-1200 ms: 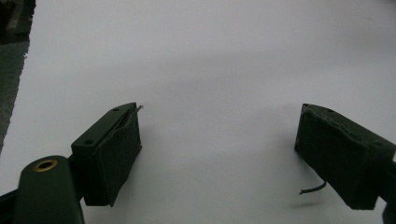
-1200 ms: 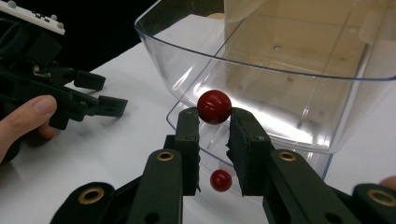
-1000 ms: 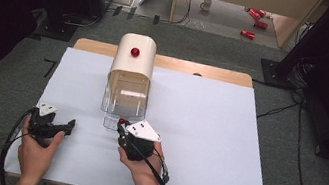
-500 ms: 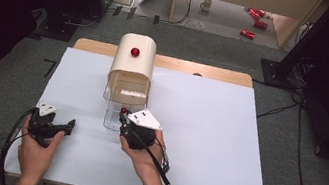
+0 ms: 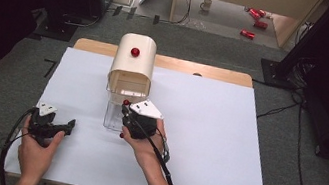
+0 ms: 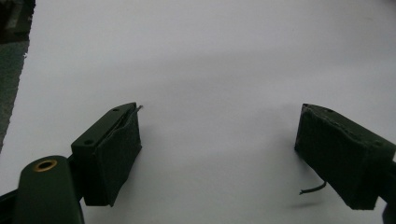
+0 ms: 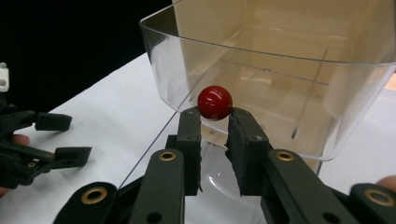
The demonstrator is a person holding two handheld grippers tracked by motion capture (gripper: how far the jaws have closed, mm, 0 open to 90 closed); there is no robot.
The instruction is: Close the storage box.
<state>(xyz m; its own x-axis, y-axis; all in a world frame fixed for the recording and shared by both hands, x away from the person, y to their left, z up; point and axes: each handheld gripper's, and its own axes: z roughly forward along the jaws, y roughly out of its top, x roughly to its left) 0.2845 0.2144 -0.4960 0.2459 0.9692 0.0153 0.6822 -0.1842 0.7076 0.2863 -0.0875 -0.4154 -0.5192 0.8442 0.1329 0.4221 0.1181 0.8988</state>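
A cream box (image 5: 131, 69) with a rounded top and a red knob (image 5: 135, 51) stands at the back middle of the white table (image 5: 224, 148). A clear plastic drawer (image 5: 112, 115) (image 7: 280, 84) sticks out of its front. My right gripper (image 5: 125, 107) (image 7: 215, 122) is shut at the drawer's front wall, with the drawer's red knob (image 7: 215, 102) pinched at the jaw tips. My left gripper (image 5: 69, 126) (image 6: 219, 140) rests open on the bare table at the front left, nothing between its pads (image 6: 119, 149). The right gripper view also shows the left gripper (image 7: 77, 137).
The table's wooden back edge (image 5: 206, 70) shows behind the white sheet. On the floor beyond are red cans (image 5: 248, 34), a mug (image 5: 207, 4) and a wooden cabinet (image 5: 286, 21). Cables trail from both grippers toward the front edge.
My right gripper has moved away from the person toward the cream box, still at the clear drawer's knob. The left gripper has stayed where it was, open.
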